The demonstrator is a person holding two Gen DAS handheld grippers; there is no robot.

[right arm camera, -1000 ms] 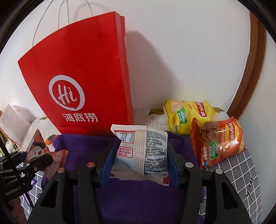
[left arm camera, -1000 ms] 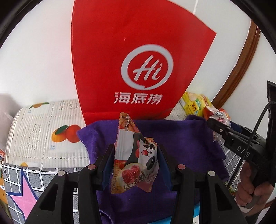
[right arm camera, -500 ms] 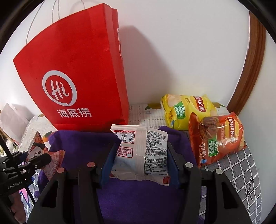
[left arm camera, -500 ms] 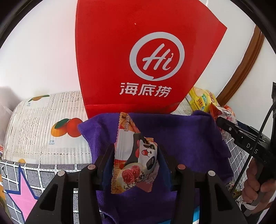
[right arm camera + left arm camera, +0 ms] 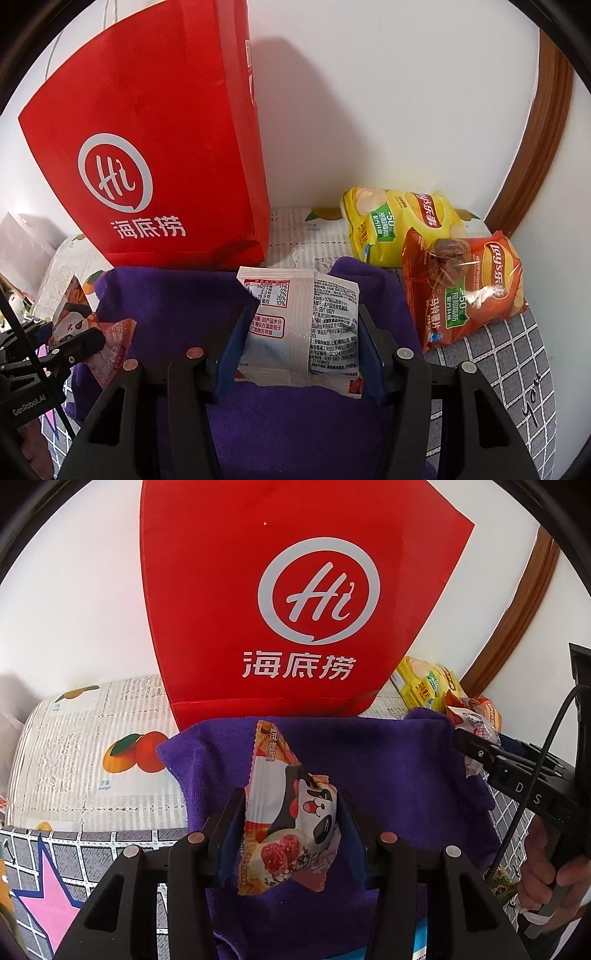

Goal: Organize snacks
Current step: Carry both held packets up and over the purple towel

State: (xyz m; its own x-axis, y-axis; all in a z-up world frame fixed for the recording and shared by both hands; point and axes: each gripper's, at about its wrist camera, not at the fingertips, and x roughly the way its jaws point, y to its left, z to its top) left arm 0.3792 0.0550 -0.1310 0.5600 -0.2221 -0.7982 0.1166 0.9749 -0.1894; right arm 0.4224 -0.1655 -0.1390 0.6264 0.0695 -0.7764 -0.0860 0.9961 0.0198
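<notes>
My left gripper is shut on a panda-print snack pack, held above a purple towel. My right gripper is shut on a white snack pack with its printed back facing me, also over the purple towel. A tall red paper bag stands upright just behind the towel; it also shows in the right wrist view. The right gripper appears at the right of the left view, the left gripper at the left of the right view.
A yellow chip bag and an orange chip bag lie at the back right near a wooden frame. The table has a fruit-print cloth and a grid-pattern cover. A white wall is behind.
Both grippers have risen and moved nearer the red bag, which now looms larger. Each still holds its pack.
</notes>
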